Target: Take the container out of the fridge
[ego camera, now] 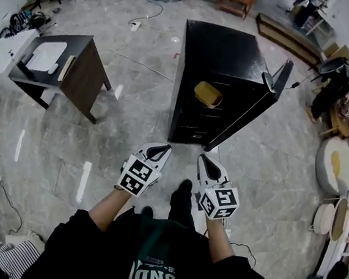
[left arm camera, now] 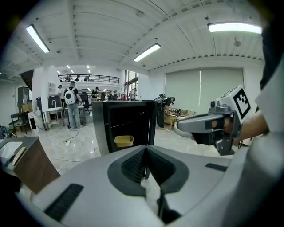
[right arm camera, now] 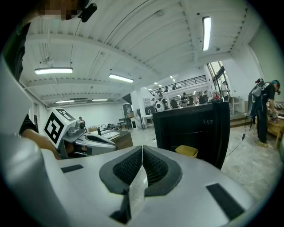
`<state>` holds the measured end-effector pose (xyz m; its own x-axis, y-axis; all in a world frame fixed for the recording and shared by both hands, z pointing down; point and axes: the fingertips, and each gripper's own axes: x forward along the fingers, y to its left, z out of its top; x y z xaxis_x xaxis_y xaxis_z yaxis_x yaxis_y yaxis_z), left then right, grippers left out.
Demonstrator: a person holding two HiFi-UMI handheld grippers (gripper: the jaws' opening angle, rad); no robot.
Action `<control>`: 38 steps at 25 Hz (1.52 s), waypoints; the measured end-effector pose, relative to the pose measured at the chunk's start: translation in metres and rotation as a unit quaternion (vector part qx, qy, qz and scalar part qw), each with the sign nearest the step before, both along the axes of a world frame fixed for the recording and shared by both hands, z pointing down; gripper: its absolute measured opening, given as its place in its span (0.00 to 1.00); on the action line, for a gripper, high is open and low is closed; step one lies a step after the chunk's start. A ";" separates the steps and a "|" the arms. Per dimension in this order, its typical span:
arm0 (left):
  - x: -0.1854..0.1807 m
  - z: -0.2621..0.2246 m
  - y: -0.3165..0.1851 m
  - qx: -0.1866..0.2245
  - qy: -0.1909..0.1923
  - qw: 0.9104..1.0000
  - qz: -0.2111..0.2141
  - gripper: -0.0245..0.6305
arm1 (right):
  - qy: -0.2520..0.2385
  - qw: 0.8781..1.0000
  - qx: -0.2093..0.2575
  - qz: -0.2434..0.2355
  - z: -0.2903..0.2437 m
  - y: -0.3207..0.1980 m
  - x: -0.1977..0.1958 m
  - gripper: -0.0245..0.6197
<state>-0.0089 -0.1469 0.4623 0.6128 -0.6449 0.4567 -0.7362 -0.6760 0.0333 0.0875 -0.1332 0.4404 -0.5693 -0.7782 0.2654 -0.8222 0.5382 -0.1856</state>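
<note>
A black fridge stands on the floor ahead, its door swung open to the right. On a shelf inside sits a yellow container, also visible in the left gripper view and the right gripper view. My left gripper and right gripper are side by side, well short of the fridge and pointing toward it. Both are shut and hold nothing, as their pads meet in each gripper's own view: the left gripper and the right gripper.
A dark desk with white items stands at the left. Cables trail over the marble floor. Shelving with bowls and clutter lines the right side. People stand far behind the fridge.
</note>
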 end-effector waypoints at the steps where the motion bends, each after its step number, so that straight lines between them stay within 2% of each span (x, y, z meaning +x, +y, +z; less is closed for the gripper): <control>1: 0.001 0.000 -0.006 0.001 0.001 1.000 -0.002 0.06 | -0.001 1.000 0.000 -0.003 0.000 -0.006 0.000 0.09; 12: 0.017 0.004 -0.051 -0.014 0.010 1.000 -0.017 0.06 | 0.001 1.000 -0.009 -0.018 0.004 -0.054 0.010 0.09; 29: 0.054 0.016 -0.057 -0.014 0.001 1.000 0.015 0.06 | -0.007 1.000 -0.021 0.009 0.020 -0.056 0.036 0.09; 38: 0.058 0.013 -0.070 -0.009 0.013 1.000 0.002 0.06 | 0.009 1.000 -0.006 0.003 0.018 -0.067 0.044 0.09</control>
